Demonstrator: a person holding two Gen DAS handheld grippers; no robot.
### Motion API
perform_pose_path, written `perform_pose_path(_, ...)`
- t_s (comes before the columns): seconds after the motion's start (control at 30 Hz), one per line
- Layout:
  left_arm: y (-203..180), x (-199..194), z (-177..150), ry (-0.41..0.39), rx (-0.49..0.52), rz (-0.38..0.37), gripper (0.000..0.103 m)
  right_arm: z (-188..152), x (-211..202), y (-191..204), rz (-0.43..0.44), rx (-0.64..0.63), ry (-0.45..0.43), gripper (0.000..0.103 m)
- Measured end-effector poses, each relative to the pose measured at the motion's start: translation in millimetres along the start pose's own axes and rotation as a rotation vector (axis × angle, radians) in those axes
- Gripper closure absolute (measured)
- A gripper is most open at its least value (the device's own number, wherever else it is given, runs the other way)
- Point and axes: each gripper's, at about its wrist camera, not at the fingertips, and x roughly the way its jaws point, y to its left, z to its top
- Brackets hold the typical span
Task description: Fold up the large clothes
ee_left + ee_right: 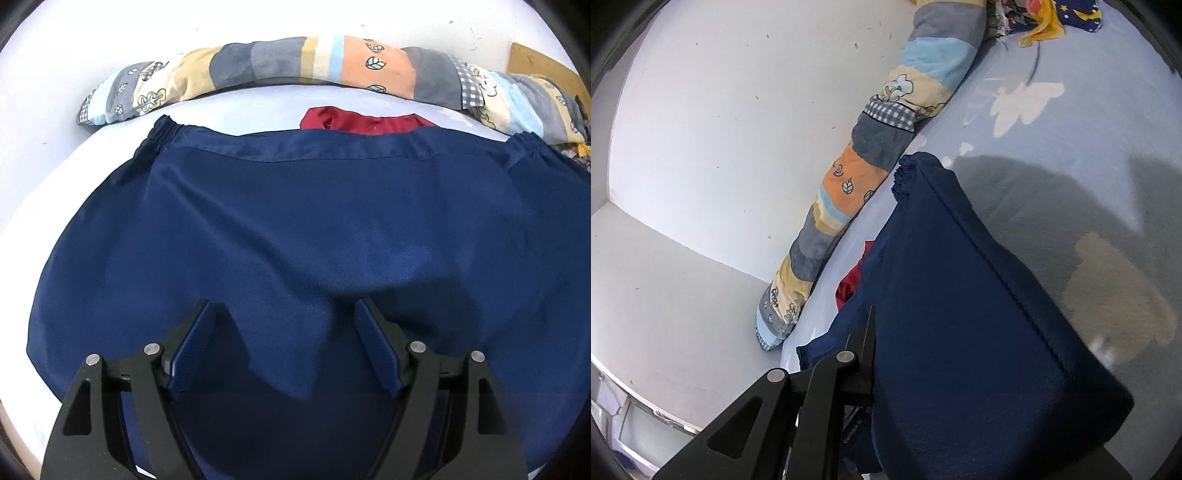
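A large navy blue garment [295, 221] with an elastic waistband lies spread on the pale blue bed sheet [44, 177]. My left gripper [284, 317] is open and empty, hovering just above the garment's near part. In the right wrist view the same navy garment [960, 314] is lifted and drapes over my right gripper [882, 332]. Only its left finger [866, 343] shows; the cloth hides the other. The gripper seems shut on the garment's edge.
A long patchwork bolster [295, 66] lies along the white wall at the bed's far side. A red garment [362, 122] peeks out behind the navy waistband. Colourful bedding [1052, 18] lies at the far end. A wooden board [546, 70] stands at the right.
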Motion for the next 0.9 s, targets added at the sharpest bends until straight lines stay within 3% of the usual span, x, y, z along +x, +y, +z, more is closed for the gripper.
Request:
perform_pose_path(0.23, 20, -12, 6, 0.046, -0.041, -0.054, 0.025, -1, 3, 25, -0.044, -0.031, -0.009, 0.089)
perform_pose_path(0.6, 165, -40, 20, -0.028, -0.231, 0.001, 0.025, -30, 26, 98, -0.195, -0.19, -0.028, 0.088)
perform_pose_path(0.73, 231, -45, 12, -0.035, -0.35, 0.023, 0.025, -63, 55, 147, -0.228, -0.296, 0.004, 0.088)
perform_pose_path(0.9, 296, -51, -5, -0.05, -0.448, 0.06, 0.025, -150, 121, 209, -0.265, -0.509, 0.095, 0.086)
